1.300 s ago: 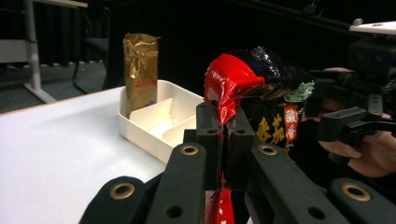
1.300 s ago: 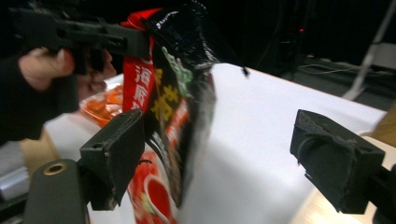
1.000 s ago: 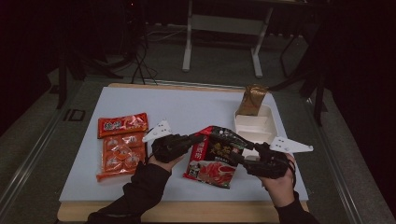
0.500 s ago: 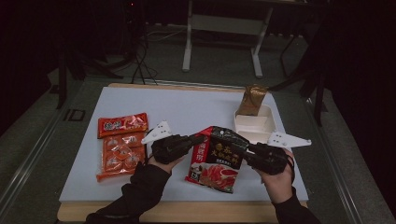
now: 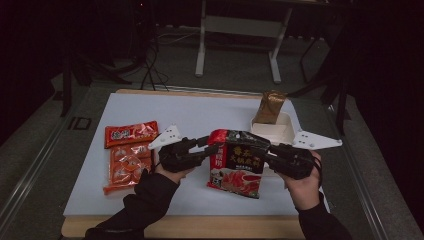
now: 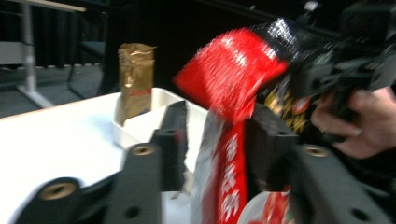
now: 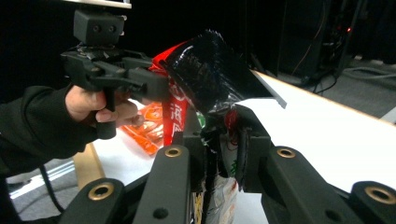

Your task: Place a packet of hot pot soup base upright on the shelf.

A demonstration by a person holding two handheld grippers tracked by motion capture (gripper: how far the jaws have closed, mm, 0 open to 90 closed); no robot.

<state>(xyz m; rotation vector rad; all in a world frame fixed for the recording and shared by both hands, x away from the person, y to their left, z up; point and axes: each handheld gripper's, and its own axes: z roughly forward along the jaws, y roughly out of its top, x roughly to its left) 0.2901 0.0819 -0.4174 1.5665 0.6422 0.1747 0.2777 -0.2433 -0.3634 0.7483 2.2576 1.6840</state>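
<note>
A red and black snack bag (image 5: 237, 162) hangs upright over the white table top (image 5: 200, 112), between my two grippers. My left gripper (image 5: 212, 145) reaches its upper left edge. In the left gripper view that gripper (image 6: 217, 135) has just been opening: its jaws stand apart, with the bag's edge (image 6: 224, 154) loose between them. My right gripper (image 5: 267, 152) comes in from the right. In the right gripper view it (image 7: 219, 135) has just closed, and its jaws pinch the bag's crumpled black edge (image 7: 210, 79).
A white tray (image 5: 287, 131) sits at the back right with a brown-gold pouch (image 5: 270, 106) standing in it. Two orange-red packets (image 5: 131, 134) (image 5: 125, 165) lie at the left. The table's wooden front edge (image 5: 200, 227) is close to the person's sleeves.
The right gripper has closed on the bag's right edge and risen a little with it. The left gripper's jaws have spread apart around the bag's left edge.
</note>
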